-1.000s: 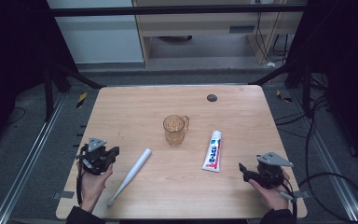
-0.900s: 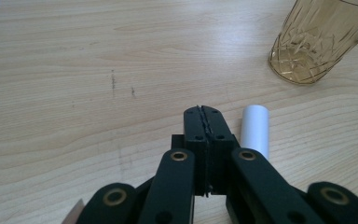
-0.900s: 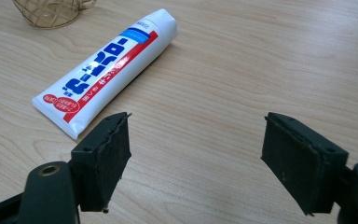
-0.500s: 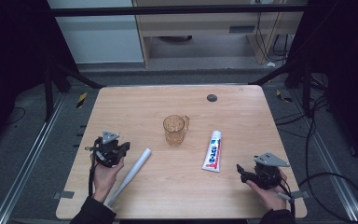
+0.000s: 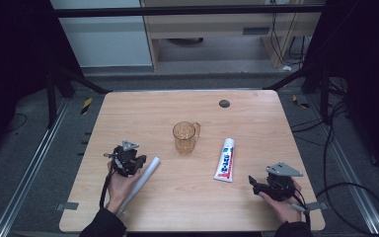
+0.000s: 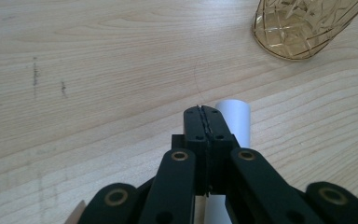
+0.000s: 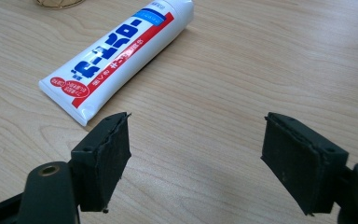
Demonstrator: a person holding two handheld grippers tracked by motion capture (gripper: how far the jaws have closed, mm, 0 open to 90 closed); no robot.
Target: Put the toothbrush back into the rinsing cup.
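Wooden table point(image 5: 256, 197) — toothpaste tube point(image 5: 224, 159) lies lengthwise, cap end away from person.

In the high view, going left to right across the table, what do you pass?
left gripper → white tube → amber glass mug → toothpaste tube → right gripper

The counter point(image 5: 187, 192) is evenly lit from above, while the floor around it at 9 and 3 o'clock is very dark. Shadows are soft and short. The high view is a little grainy. Both gripper views are bright and sharp, with no glare.
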